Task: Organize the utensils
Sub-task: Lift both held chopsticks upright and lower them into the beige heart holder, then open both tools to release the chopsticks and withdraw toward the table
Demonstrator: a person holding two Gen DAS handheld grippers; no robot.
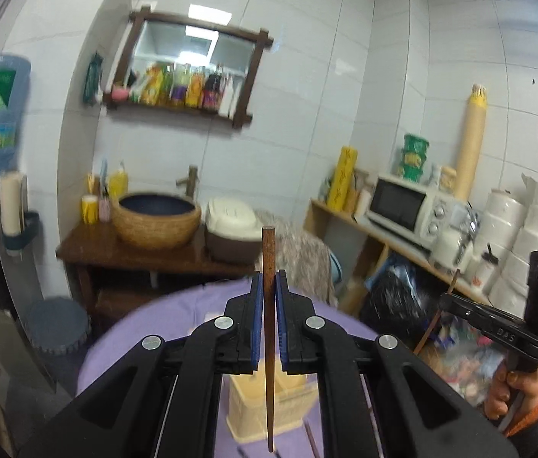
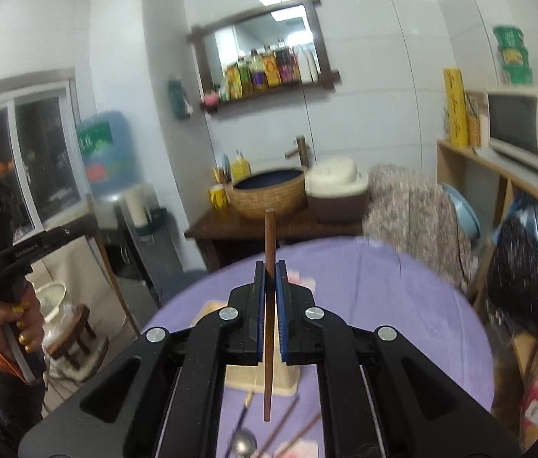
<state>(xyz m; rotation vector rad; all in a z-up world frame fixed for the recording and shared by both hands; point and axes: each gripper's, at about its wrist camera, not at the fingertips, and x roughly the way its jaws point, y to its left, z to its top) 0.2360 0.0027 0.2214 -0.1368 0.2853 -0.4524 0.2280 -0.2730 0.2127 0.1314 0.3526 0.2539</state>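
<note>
- Round table [image 2: 402, 305] in purple cloth fills the foreground; a cream utensil holder [image 1: 269, 408] stands on it, right under both grippers.
- Left gripper [image 1: 267, 286] is clamped on one brown chopstick [image 1: 269, 328], upright, thick end up, tip hanging over the holder.
- Right gripper [image 2: 269, 278] pinches a second chopstick [image 2: 269, 305] the same way, above the holder.
- Handling call: light, rigid, smooth wood that could swivel in the pads, so a mid-shaft grip looks best.
- Count: two chopsticks held, roughly three loose sticks [image 2: 288, 420] and one spoon [image 2: 244, 441] on the cloth.
</note>
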